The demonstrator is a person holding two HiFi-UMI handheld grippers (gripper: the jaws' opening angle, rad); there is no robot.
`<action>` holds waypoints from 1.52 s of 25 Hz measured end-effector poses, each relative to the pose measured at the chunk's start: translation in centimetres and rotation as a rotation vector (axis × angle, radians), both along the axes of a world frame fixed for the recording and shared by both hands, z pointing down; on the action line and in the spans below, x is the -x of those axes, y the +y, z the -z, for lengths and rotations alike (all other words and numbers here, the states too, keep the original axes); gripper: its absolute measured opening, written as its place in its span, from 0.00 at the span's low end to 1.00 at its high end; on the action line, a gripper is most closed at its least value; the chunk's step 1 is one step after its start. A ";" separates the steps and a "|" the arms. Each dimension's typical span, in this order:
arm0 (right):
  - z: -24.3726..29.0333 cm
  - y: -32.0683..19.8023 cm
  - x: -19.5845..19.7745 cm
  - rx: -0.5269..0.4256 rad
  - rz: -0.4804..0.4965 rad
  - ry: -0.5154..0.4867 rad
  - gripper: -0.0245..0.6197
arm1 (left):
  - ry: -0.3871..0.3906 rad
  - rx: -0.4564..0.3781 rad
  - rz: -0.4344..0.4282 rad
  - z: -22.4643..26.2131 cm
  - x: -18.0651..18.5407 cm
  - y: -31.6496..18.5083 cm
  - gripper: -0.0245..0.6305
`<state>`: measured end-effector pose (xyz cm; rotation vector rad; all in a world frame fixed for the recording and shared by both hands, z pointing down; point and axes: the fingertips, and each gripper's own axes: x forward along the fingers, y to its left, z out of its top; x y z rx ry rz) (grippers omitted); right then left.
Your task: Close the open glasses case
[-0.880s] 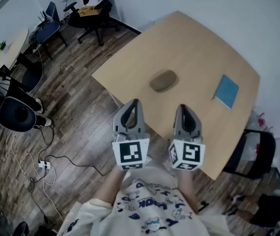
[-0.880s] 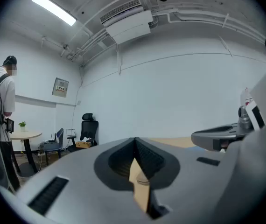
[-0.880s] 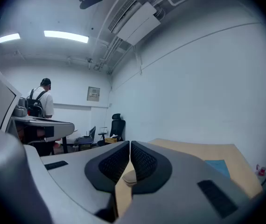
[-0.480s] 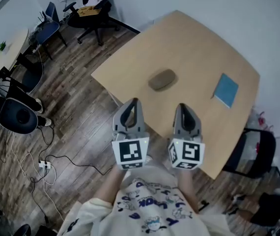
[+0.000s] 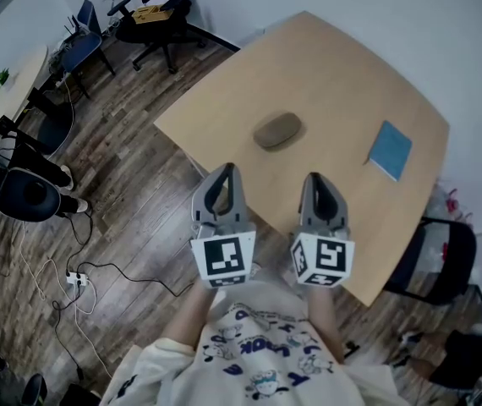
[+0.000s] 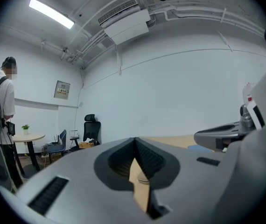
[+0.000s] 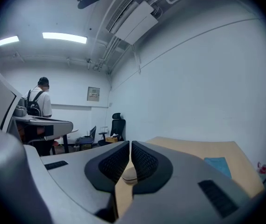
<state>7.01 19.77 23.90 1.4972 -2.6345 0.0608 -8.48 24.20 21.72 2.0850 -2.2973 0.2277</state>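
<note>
Mid-table, glasses case: it lies flat on the light wooden table, a rounded olive-brown shape. From your head view it looks like one smooth shell. I cannot tell whether the lid is fully down. In your right gripper view, it shows as a pale oval low between the jaws, but farther off and untouched.

Left gripper: you hold it at the table's near edge, well short of the case and pointing toward it. Its jaws are pressed together, with nothing between them.

Right gripper: it sits just beside the left one and parallel to it, also apart from the case. Its jaws are drawn together with only a thin slit showing. They clamp nothing.

Blue booklet: it lies flat to the right of the case, near the table's far right edge and well apart from both grippers.

Floor: dark wood planks, with cables trailing to your left.

Black office chair: it stands beyond the table's far left corner.

Person with a backpack: stands at the back of the room, facing away.
</note>
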 end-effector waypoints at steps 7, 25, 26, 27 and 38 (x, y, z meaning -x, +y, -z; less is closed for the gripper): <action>-1.2 -1.6 0.7 0.021 0.019 0.009 0.05 | 0.021 0.023 0.008 -1.3 0.8 -2.0 0.04; -6.4 -14.6 4.9 0.158 -0.200 0.033 0.05 | 0.052 0.200 -0.318 -7.6 3.6 -20.1 0.04; -6.8 -15.2 4.7 0.171 -0.220 0.033 0.05 | 0.055 0.223 -0.355 -8.2 3.2 -21.2 0.04; -7.1 -15.7 4.6 0.184 -0.240 0.035 0.05 | 0.057 0.250 -0.396 -8.9 2.7 -22.1 0.04; -12.8 -17.9 3.0 0.364 -0.451 0.049 0.05 | 0.193 0.735 -0.939 -18.9 -2.7 -27.0 0.22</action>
